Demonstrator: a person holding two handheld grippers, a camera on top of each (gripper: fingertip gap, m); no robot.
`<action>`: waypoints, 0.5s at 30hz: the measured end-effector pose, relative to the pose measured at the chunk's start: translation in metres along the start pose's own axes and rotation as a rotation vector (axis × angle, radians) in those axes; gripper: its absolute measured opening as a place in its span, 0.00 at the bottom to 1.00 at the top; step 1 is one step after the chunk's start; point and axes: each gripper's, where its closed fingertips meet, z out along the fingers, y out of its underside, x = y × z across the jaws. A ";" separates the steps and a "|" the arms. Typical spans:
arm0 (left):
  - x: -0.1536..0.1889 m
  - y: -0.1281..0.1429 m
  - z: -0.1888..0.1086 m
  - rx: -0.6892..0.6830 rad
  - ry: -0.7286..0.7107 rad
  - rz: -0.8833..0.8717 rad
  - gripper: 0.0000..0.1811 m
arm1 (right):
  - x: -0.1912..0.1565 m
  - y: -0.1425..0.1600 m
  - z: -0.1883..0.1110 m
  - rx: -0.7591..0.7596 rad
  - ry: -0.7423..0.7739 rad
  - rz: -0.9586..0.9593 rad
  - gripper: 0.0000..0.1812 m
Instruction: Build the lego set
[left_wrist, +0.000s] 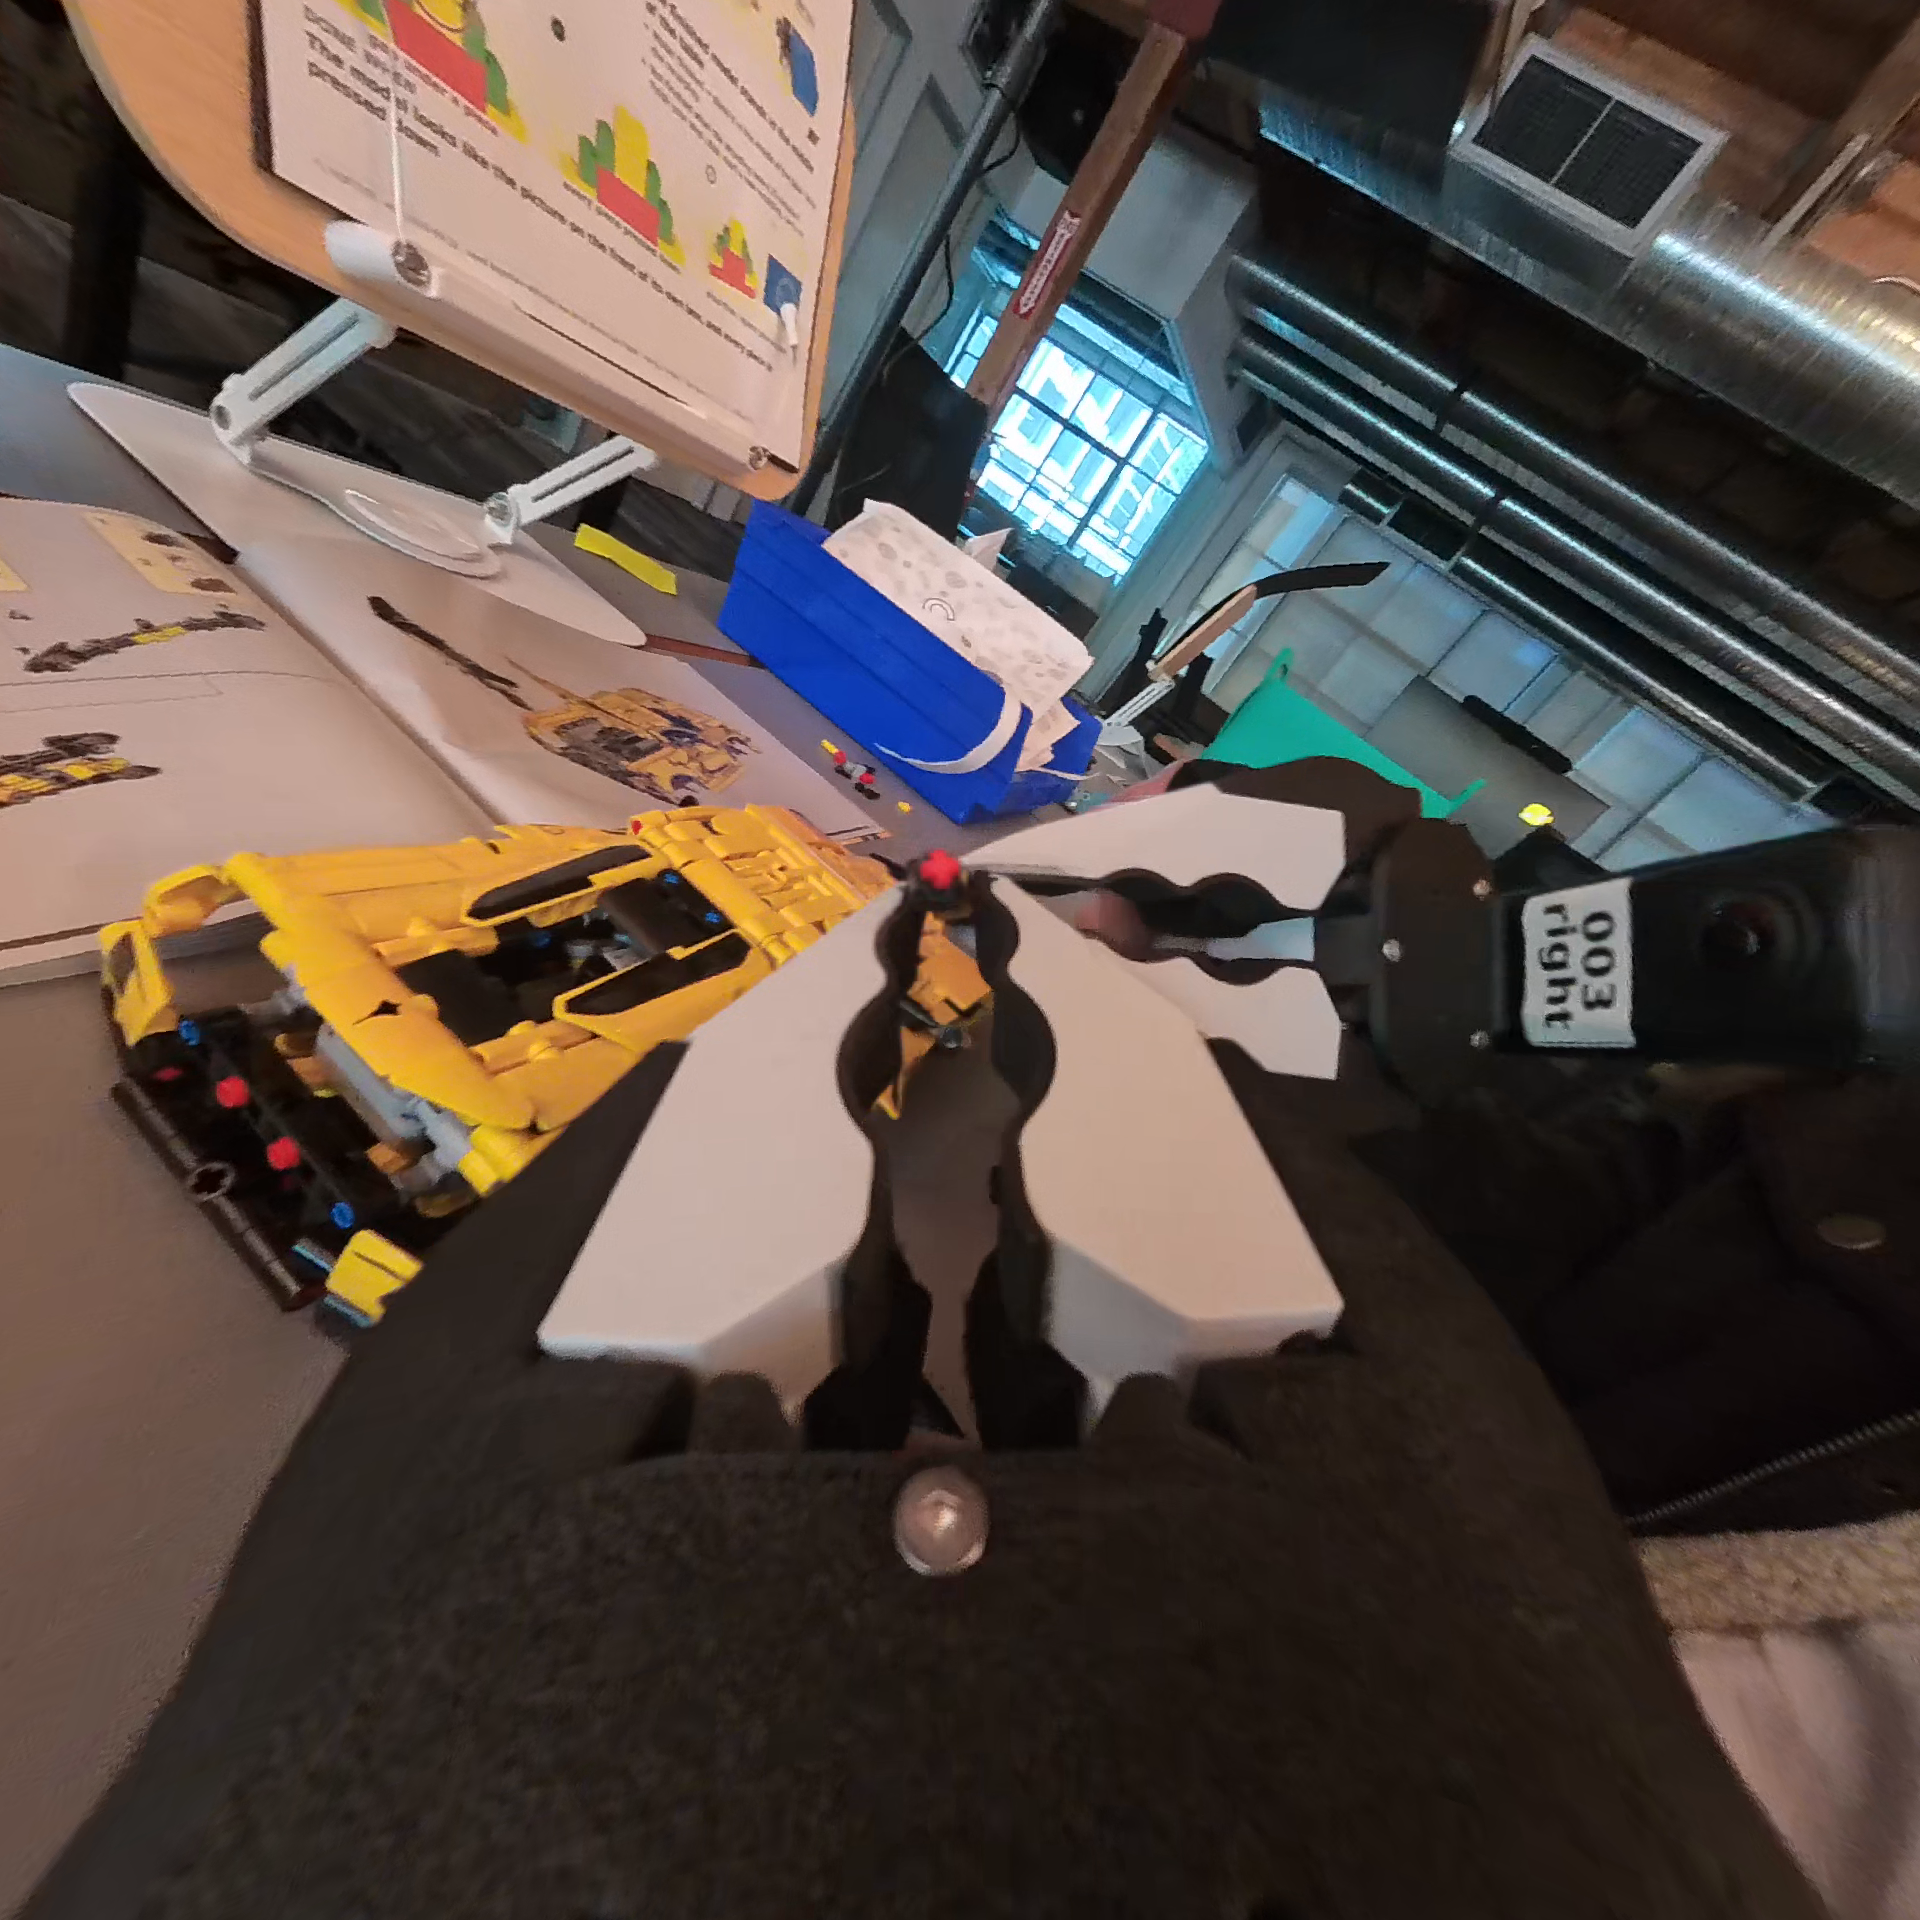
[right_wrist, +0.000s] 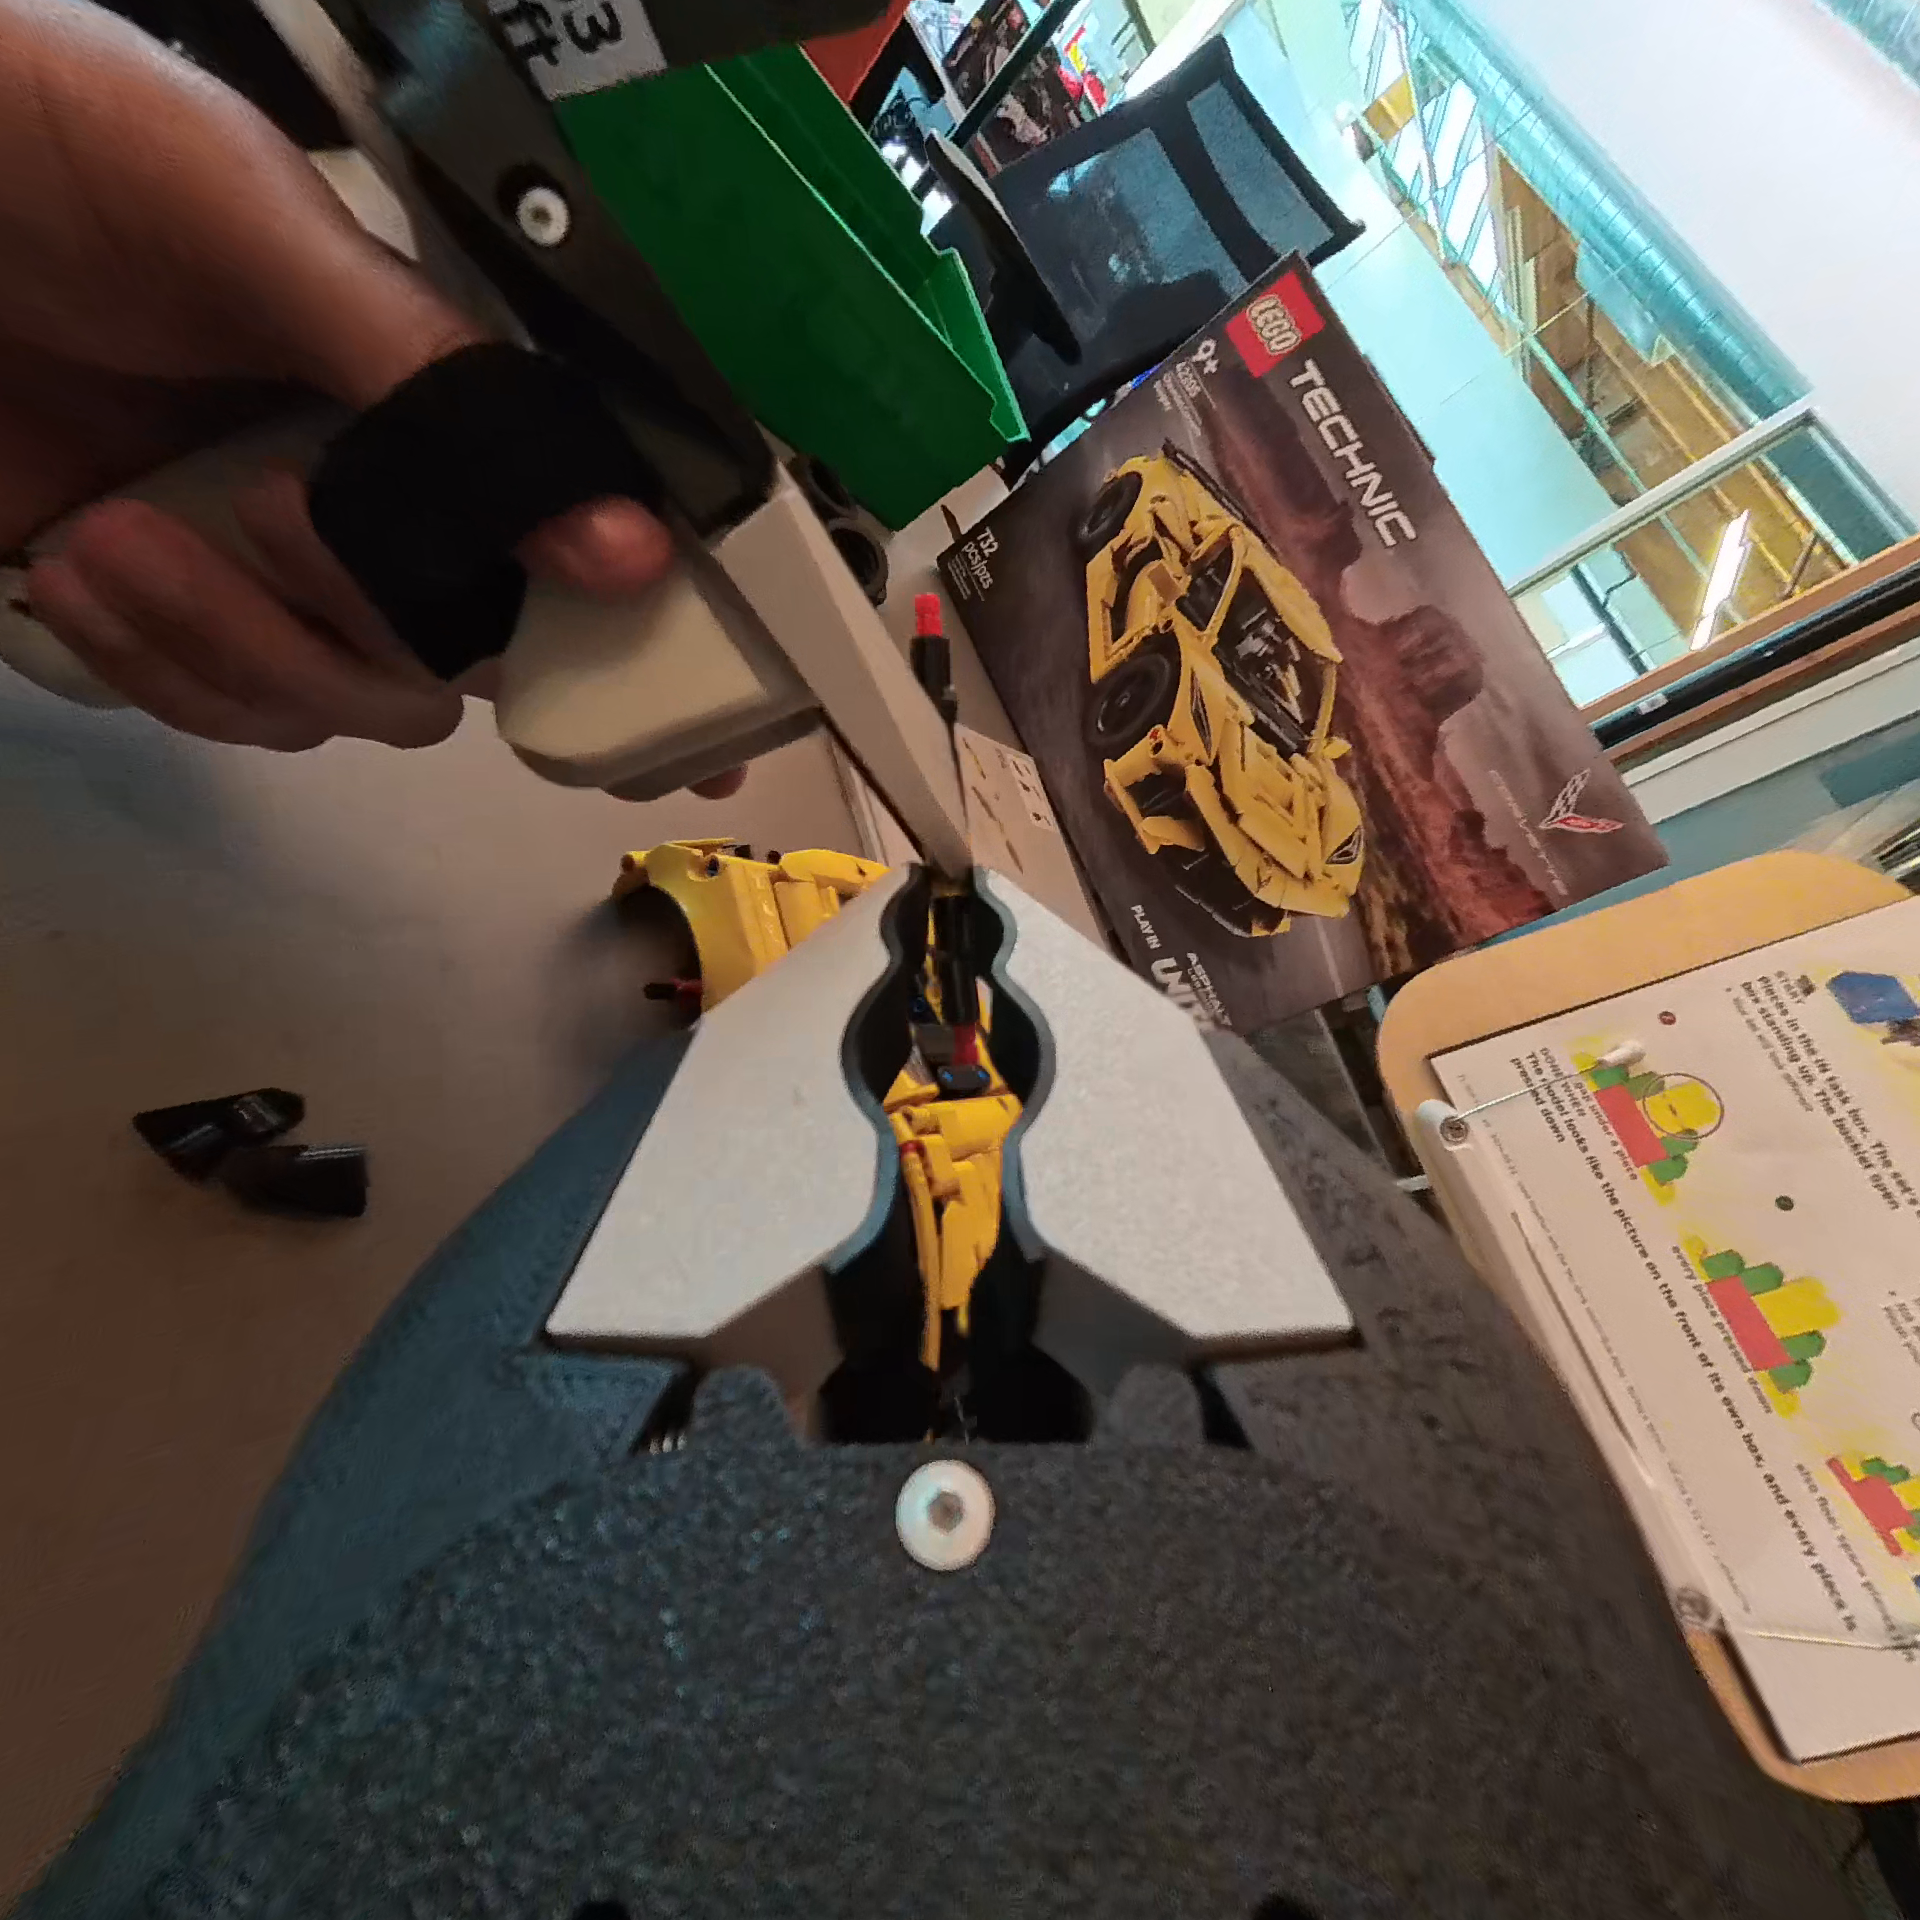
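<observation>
1. Your left gripper (left_wrist: 940, 894) is clamped on a small black pin assembly with a red tip (left_wrist: 939, 869).
2. Your right gripper (right_wrist: 943, 883) pinches the same piece, meeting tip to tip.
3. The yellow car (left_wrist: 416, 997), black chassis exposed, lies on the grey table (left_wrist: 135, 1455), just left.

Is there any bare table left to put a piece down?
Yes: the grey table is bare between the black pieces and the yellow car. It is crowded farther back, around the open booklet, blue bin and set box.
</observation>
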 end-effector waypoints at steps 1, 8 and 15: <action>0.001 0.001 0.000 -0.006 0.008 -0.002 0.04 | 0.000 0.000 -0.001 0.004 0.000 -0.009 0.04; 0.007 -0.002 -0.005 -0.014 0.031 0.060 0.04 | 0.005 -0.007 -0.014 0.088 -0.030 0.188 0.06; 0.011 -0.012 -0.017 0.024 0.021 0.164 0.04 | -0.010 0.064 -0.075 -0.188 -0.607 0.594 0.15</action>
